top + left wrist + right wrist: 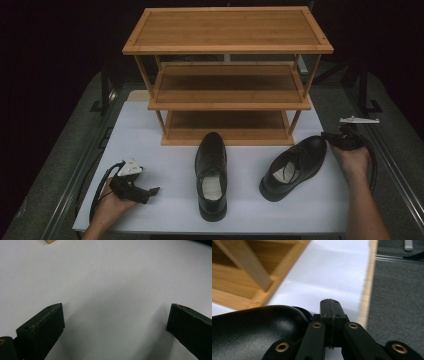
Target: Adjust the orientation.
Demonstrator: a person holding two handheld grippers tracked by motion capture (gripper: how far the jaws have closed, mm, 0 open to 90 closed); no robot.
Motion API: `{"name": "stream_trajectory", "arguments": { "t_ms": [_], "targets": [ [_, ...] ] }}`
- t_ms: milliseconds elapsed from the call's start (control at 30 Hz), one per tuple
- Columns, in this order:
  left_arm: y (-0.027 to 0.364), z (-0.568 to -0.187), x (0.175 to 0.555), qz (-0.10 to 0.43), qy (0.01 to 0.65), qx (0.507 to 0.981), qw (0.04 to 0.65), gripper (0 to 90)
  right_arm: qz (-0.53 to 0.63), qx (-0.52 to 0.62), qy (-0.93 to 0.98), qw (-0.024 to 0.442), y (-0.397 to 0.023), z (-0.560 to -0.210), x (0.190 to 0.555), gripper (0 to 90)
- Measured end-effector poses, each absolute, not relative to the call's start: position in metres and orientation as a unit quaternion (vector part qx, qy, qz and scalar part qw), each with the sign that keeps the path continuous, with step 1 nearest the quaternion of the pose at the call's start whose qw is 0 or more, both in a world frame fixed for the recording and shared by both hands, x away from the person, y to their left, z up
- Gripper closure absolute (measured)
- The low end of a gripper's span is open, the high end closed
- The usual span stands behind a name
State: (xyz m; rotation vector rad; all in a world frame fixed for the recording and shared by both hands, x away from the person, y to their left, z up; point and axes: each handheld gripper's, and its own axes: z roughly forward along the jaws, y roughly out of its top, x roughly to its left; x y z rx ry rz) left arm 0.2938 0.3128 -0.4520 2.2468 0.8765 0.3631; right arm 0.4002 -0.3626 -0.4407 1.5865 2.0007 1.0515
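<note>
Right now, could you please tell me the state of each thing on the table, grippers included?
Left gripper: open, nothing between its jaws, resting on the white table top.
Right gripper: shut, empty, beside the right shoe's toe.
Right shoe: upright on its sole, angled, laces tied.
Middle shoe: upright, toe toward the rack.
Wooden rack: standing, all three shelves bare.

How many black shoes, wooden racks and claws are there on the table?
Black shoes: 2, the left shoe and the right shoe
Wooden rack: 1
Claws: 2, the left claw and the right claw
Total: 5
</note>
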Motion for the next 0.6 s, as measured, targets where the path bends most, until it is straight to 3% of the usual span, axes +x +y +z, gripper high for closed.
{"name": "stream_trajectory", "arguments": {
  "t_ms": [600],
  "targets": [
    [0.313,-0.452,0.294,0.141,0.337,0.865,0.345,0.5,0.391,0.512,0.746,0.166,-0.314,-0.443,0.375,90.0]
  ]
}}
